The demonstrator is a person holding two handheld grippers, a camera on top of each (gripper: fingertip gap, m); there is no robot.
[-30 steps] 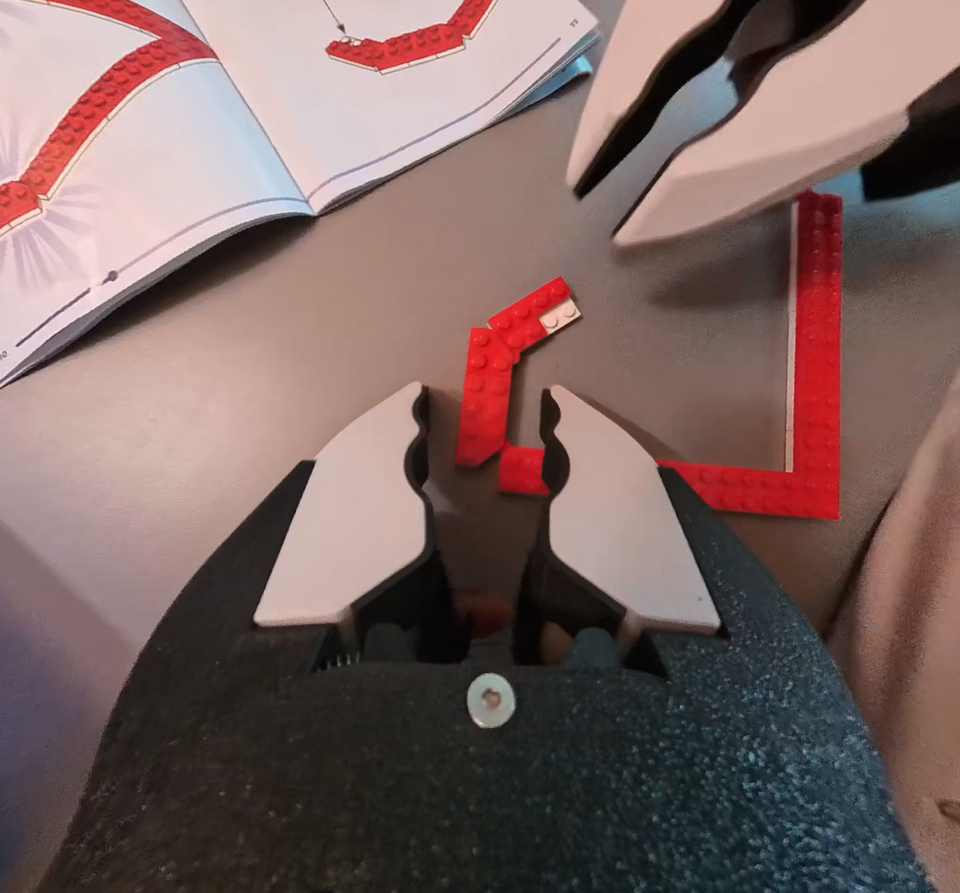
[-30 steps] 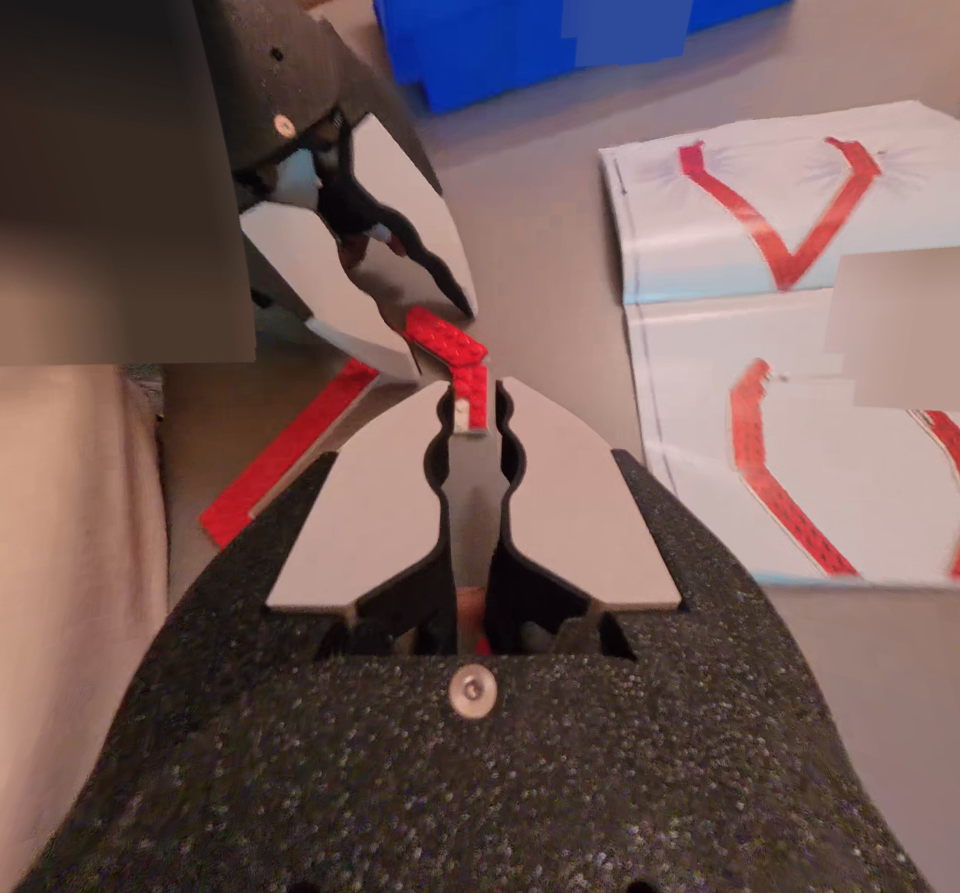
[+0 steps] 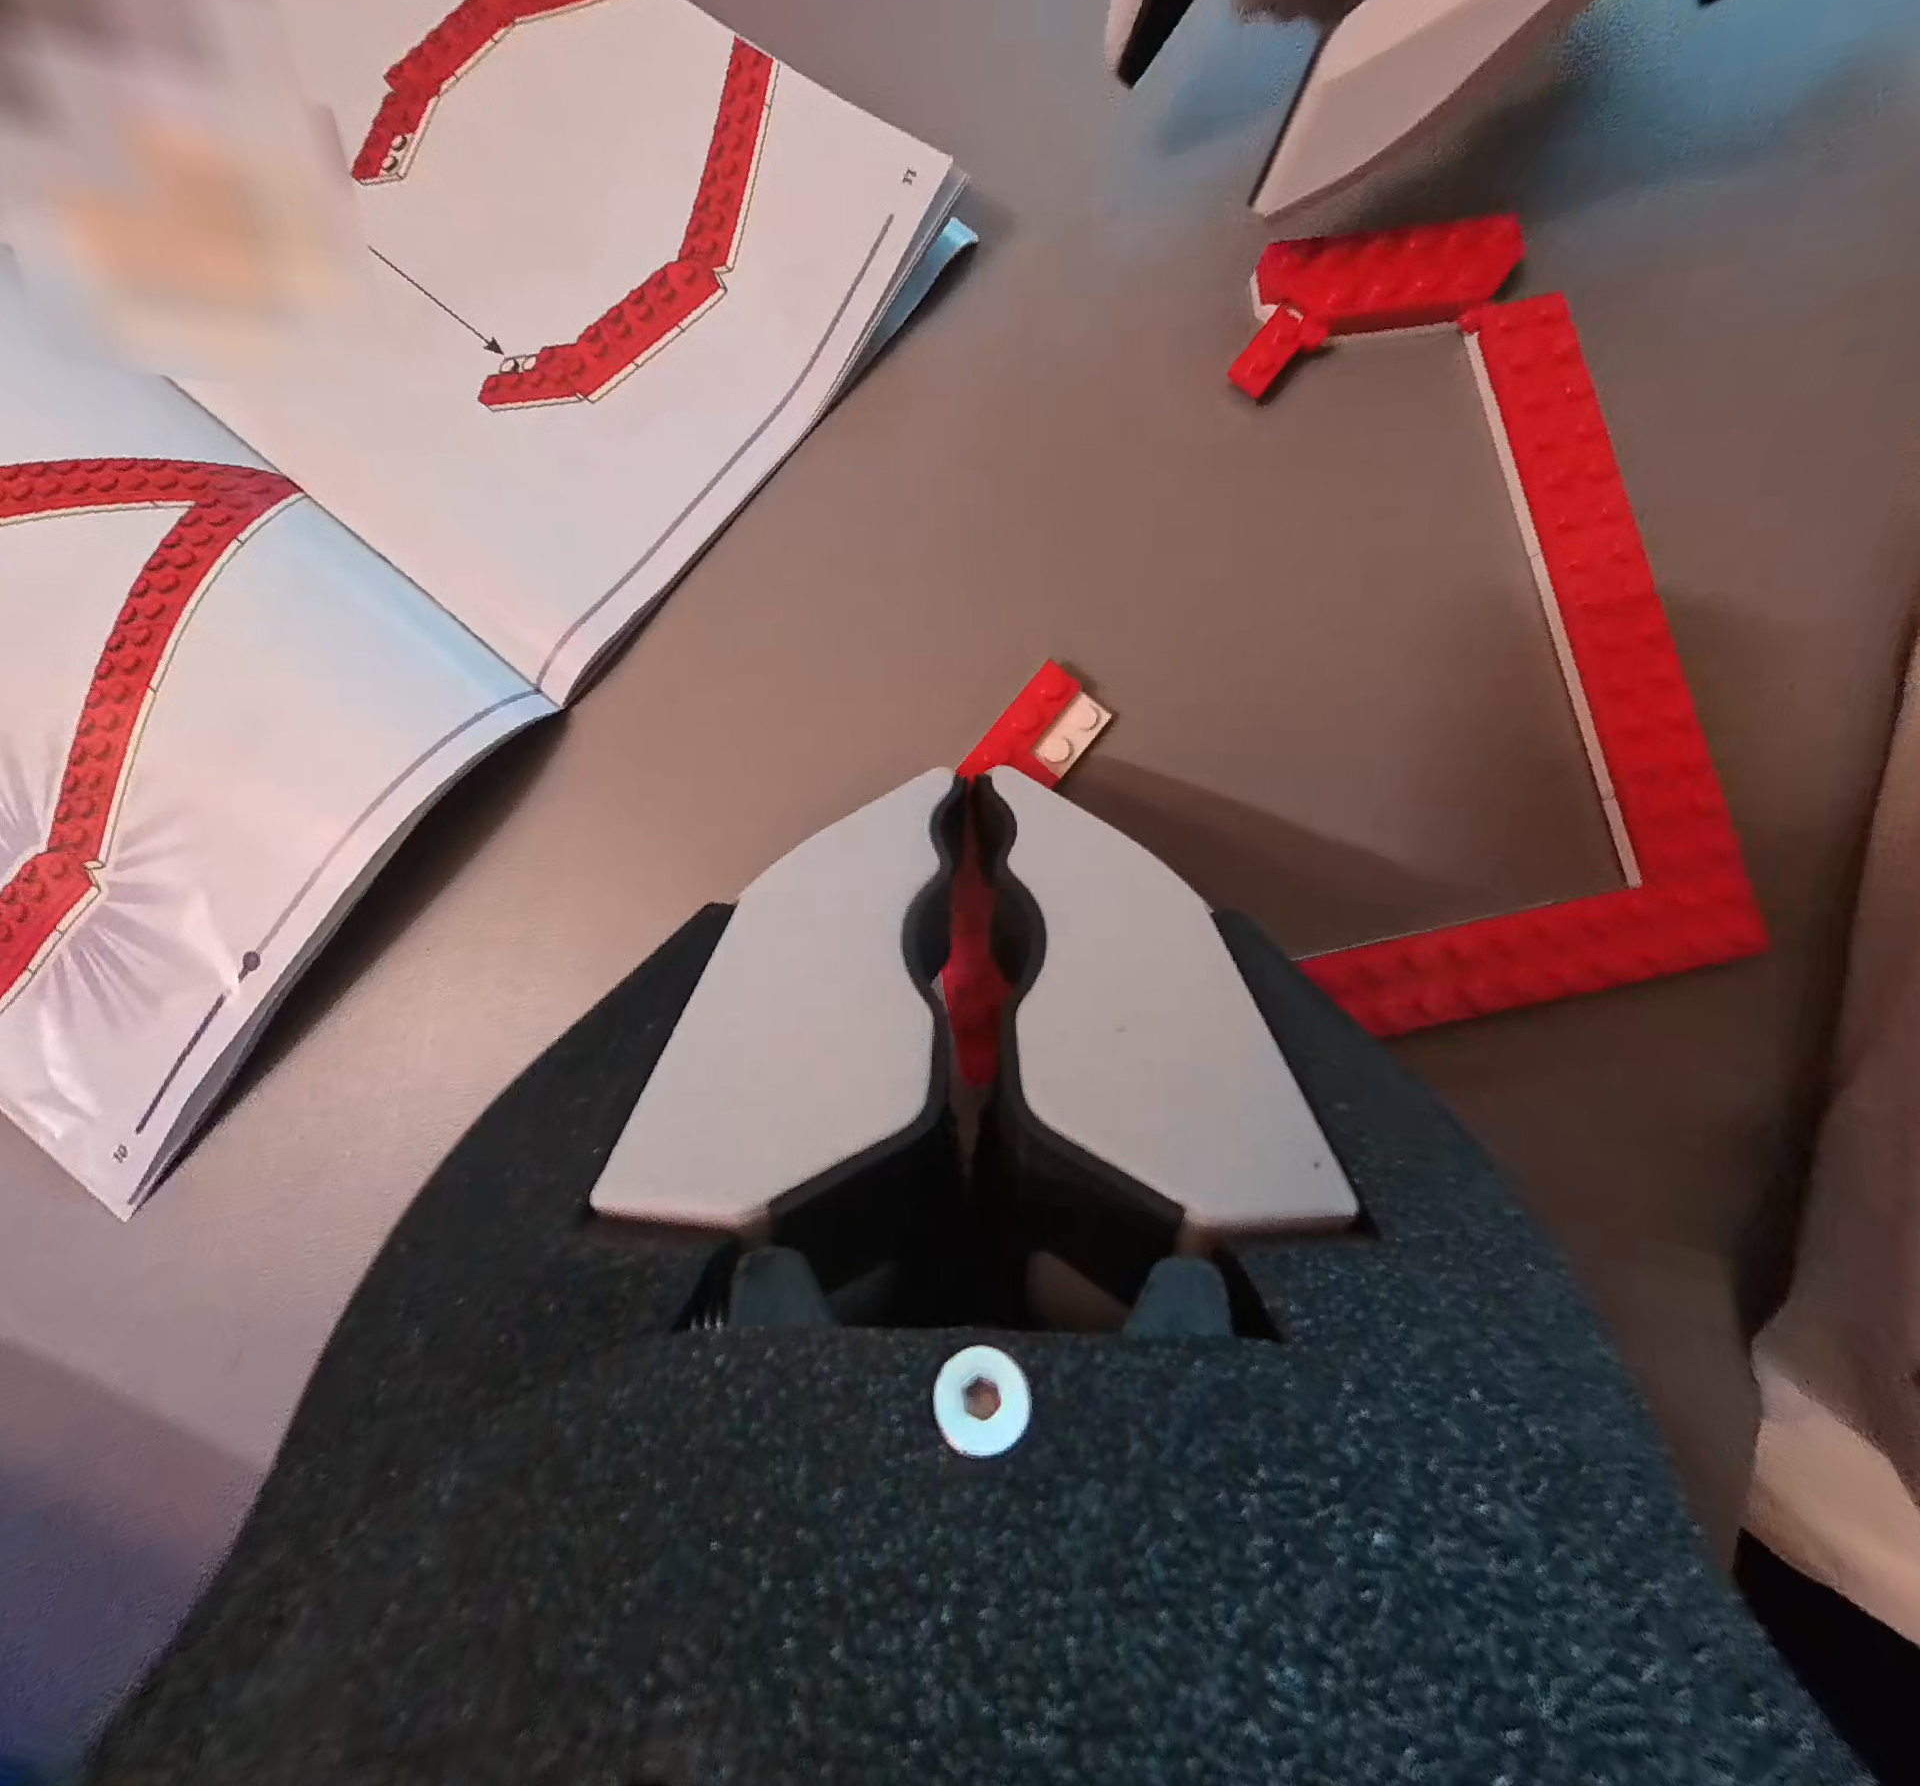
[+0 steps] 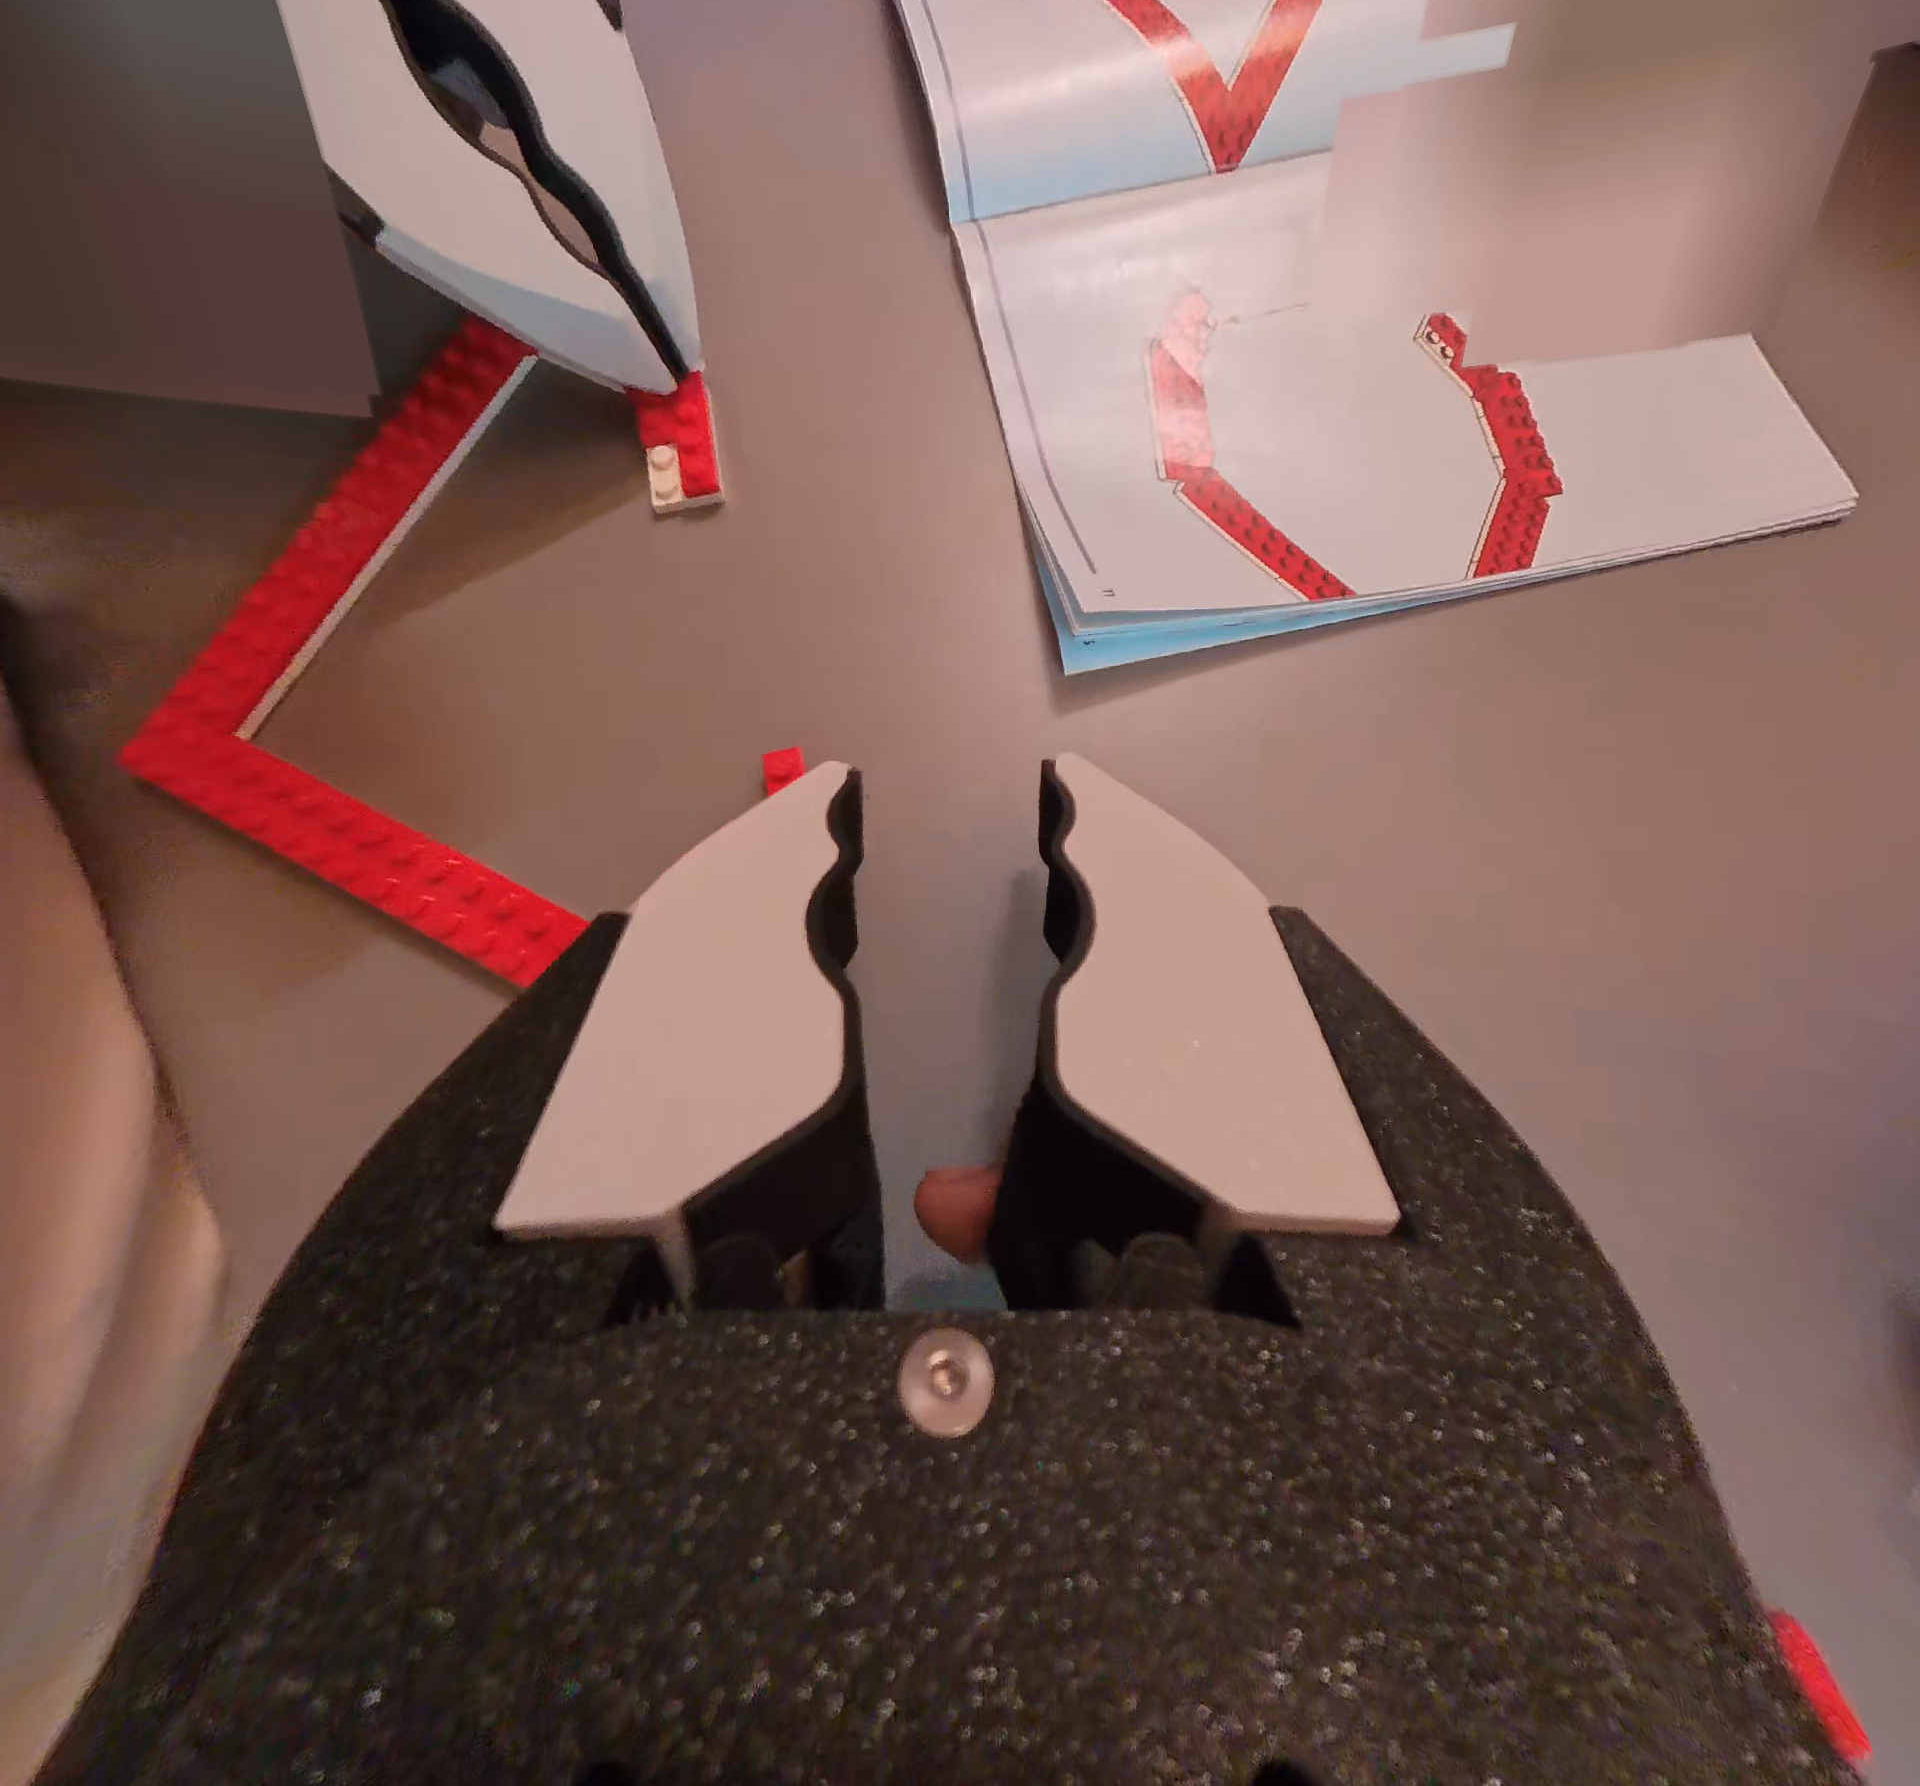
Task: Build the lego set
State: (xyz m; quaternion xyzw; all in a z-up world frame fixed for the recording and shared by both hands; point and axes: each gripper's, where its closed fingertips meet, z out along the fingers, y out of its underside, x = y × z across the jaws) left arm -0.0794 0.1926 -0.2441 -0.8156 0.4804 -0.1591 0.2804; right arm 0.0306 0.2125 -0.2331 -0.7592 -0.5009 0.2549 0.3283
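Left gripper (image 3: 971, 780) clamped on bent red lego strip (image 3: 1023, 728) (white stud plate at tip), red L-frame (image 3: 1600, 593) at 3 o'clock. Right gripper (image 4: 948, 770) jaws apart, empty; instruction booklet (image 4: 1299, 365) at 1 o'clock.

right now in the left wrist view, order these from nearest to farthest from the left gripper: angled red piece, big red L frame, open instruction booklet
1. Angled red piece: clamped in the left gripper, sticking out ahead.
2. Big red L frame: on the table to the right.
3. Open instruction booklet: ahead-left; roughly as far, too close to call.
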